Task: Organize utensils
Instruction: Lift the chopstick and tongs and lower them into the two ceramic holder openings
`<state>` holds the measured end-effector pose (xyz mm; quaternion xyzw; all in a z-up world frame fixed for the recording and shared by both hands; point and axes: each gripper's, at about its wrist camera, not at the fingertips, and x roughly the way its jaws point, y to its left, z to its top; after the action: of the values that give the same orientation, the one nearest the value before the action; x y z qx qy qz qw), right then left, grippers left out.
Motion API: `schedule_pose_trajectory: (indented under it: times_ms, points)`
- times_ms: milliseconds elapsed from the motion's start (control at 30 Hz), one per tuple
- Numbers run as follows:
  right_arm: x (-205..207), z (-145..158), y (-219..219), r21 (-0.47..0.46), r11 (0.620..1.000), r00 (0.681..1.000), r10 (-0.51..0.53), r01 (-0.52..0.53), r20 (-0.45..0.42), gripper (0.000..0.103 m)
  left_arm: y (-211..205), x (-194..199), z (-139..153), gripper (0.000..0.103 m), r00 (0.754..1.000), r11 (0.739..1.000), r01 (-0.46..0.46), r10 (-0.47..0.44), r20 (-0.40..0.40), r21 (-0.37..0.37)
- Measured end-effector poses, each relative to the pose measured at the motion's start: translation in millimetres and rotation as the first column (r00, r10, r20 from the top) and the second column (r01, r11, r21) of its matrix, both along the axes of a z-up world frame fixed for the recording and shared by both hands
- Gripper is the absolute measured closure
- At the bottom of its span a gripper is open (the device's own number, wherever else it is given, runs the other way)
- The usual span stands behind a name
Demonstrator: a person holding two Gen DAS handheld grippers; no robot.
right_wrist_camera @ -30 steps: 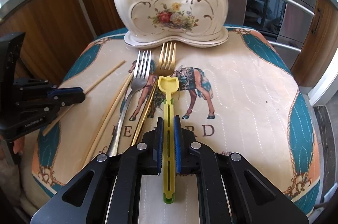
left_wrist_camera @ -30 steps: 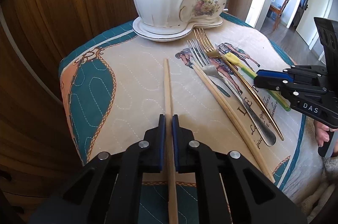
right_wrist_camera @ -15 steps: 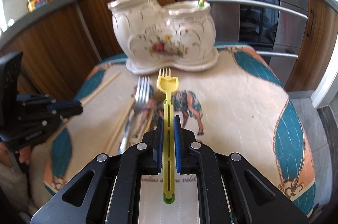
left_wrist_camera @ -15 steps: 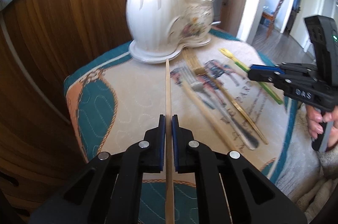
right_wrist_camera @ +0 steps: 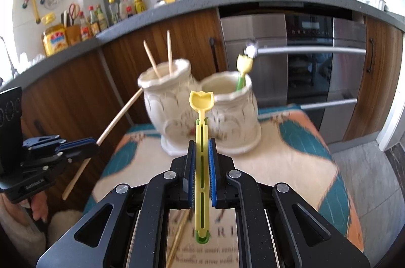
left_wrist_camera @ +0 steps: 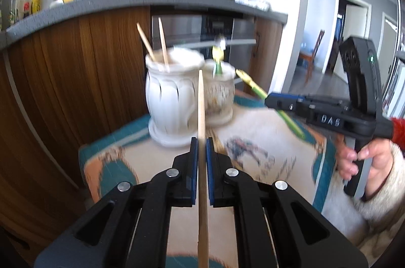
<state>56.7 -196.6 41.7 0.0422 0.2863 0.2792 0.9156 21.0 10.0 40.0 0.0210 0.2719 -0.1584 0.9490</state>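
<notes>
Chopstick (left_wrist_camera: 201, 101) tip near holder (left_wrist_camera: 174, 101) rim

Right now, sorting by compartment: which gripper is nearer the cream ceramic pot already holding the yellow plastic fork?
Right. The right gripper with its yellow fork is in front of that pot; the left gripper, holding a wooden chopstick, is beyond the chopstick pot.

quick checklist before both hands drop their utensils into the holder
1. Left gripper shut on the chopstick: ok.
2. Right gripper shut on the yellow fork: ok.
3. Both utensils lifted off the cloth: ok.
4. Left cup of the holder has room beside its two chopsticks: ok.
5. Right cup has room beside its yellow utensil: ok.
6. Utensil tips over the cup openings: not ok.
</notes>
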Motion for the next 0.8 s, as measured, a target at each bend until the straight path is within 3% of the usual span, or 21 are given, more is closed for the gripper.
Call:
schedule_pose_trajectory:
  times_ms: [267,500,800]
  points:
    - [39,38,9,0.119,0.993,0.994,-0.035,0.023,0.104,0.092,14,47,36,0.097,0.992,0.987,-0.04,0.058,0.112,-0.157]
    - [79,51,16,0.214,0.976,0.981,-0.078,0.039,0.179,0.092,26,93,64,0.097,0.973,0.952,-0.033,0.101,0.209,-0.303]
    - [119,30,14,0.305,0.952,0.984,-0.056,0.003,0.167,0.092,15,130,66,0.097,0.938,0.954,-0.052,0.148,0.313,-0.295]
